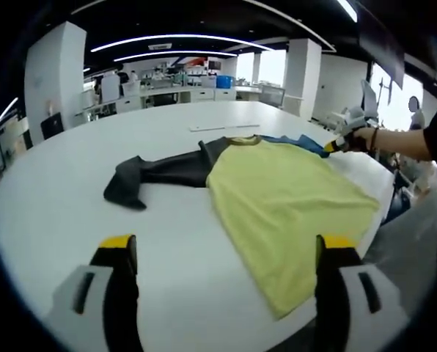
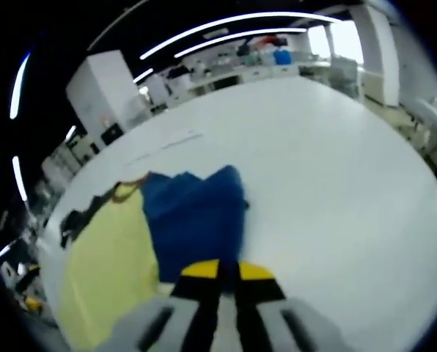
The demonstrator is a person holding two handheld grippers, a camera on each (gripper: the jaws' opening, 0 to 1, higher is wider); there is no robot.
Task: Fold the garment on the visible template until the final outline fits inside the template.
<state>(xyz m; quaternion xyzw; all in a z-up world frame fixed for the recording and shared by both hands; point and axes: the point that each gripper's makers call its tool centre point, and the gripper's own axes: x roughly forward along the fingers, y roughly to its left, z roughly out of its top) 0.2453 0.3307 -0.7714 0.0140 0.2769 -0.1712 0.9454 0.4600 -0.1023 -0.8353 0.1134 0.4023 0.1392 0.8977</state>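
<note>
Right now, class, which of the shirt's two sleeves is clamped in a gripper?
The blue sleeve: the right gripper is shut on it. The black sleeve lies loose on the table.

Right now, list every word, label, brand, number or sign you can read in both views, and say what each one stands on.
None can be read.
The yellow T-shirt with one dark sleeve and one blue sleeve shows no print or tag.
The round white table shows no lettering.
The right gripper and left gripper carry yellow and black blocks, no text.
The red and blue panel on the far wall is too blurred to read.
</note>
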